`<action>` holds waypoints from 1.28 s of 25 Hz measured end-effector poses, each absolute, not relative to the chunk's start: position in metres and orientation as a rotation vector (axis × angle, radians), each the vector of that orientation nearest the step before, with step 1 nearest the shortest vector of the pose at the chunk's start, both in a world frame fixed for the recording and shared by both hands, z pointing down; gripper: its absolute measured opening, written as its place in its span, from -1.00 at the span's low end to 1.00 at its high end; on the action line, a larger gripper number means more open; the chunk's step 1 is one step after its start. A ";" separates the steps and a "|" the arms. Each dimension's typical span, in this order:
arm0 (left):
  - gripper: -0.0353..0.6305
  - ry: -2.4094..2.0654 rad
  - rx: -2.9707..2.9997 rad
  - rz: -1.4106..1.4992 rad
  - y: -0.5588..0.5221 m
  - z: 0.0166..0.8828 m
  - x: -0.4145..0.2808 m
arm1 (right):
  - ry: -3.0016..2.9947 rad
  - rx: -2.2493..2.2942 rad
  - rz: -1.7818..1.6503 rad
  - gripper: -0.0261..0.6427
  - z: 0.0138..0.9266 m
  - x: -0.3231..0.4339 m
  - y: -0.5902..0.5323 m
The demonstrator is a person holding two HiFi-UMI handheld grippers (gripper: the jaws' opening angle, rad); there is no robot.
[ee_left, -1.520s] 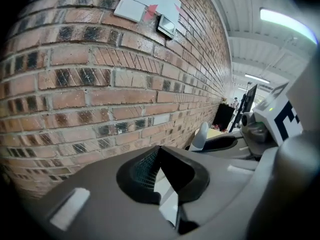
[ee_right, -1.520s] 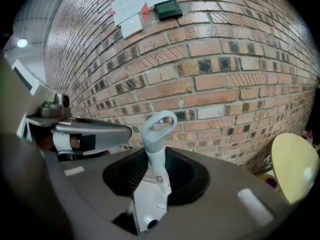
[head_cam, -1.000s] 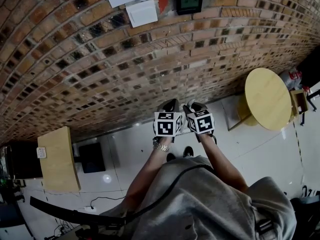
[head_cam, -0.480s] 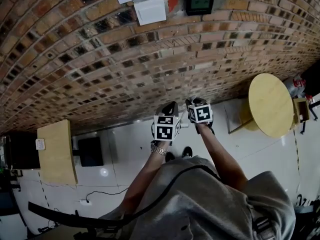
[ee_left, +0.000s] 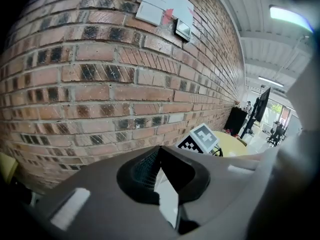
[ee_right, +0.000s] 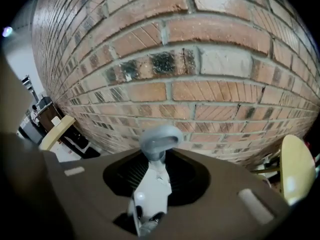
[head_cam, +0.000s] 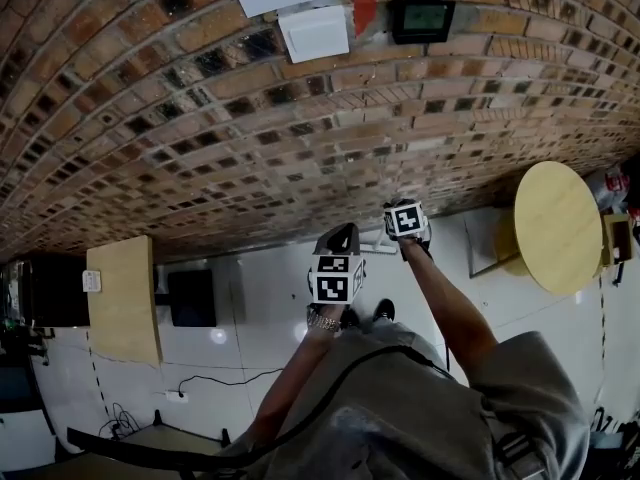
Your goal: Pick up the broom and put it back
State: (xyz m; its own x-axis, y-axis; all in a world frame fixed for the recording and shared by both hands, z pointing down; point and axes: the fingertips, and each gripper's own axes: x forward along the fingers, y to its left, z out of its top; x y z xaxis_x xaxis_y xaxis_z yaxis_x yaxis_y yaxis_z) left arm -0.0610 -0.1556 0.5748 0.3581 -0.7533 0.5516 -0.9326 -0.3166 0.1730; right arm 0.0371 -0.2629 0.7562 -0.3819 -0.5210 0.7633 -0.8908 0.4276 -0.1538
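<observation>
My right gripper (ee_right: 159, 160) is shut on the broom's pale handle (ee_right: 154, 186). The handle's grey hooked end cap (ee_right: 160, 137) sticks out past the jaws, toward the brick wall (ee_right: 200, 64). In the head view the right gripper (head_cam: 399, 212) reaches low toward the foot of the wall, and the rest of the broom is hidden there. My left gripper (head_cam: 342, 234) hangs nearer me and to the left, apart from the right one. Its jaws (ee_left: 160, 156) stand closed at the tips with a pale sliver behind them that I cannot identify.
A round yellow table (head_cam: 555, 223) stands at the right by the wall. A wooden cabinet (head_cam: 122, 303) and a black box (head_cam: 190, 298) sit at the left. Papers and a small black device (head_cam: 420, 16) hang on the brick wall (head_cam: 250, 138). A cable (head_cam: 205, 381) lies on the white floor.
The right gripper has dropped and moved away from me toward the foot of the wall, separating from the left gripper, which was beside it. The left gripper has shifted only a little.
</observation>
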 end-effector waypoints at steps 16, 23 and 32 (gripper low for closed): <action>-0.94 -1.488 2.089 0.502 -0.170 0.585 -0.061 | -2.057 1.101 0.791 -0.63 0.791 0.048 -0.352; -0.94 -1.494 2.078 0.504 -0.174 0.588 -0.065 | -2.059 1.126 0.807 -0.44 0.788 0.055 -0.364; -0.94 -1.467 2.119 0.506 -0.179 0.582 -0.055 | -2.070 1.161 0.779 -0.44 0.774 0.071 -0.357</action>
State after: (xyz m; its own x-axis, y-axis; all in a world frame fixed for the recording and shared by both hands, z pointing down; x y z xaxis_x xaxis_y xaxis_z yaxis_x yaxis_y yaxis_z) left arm -0.0547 -0.1786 0.5818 0.3469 -0.7480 0.5658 -0.9378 -0.2867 0.1959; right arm 0.0705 -0.3573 0.7735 -0.4114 -0.5058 0.7582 -0.8803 0.4362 -0.1866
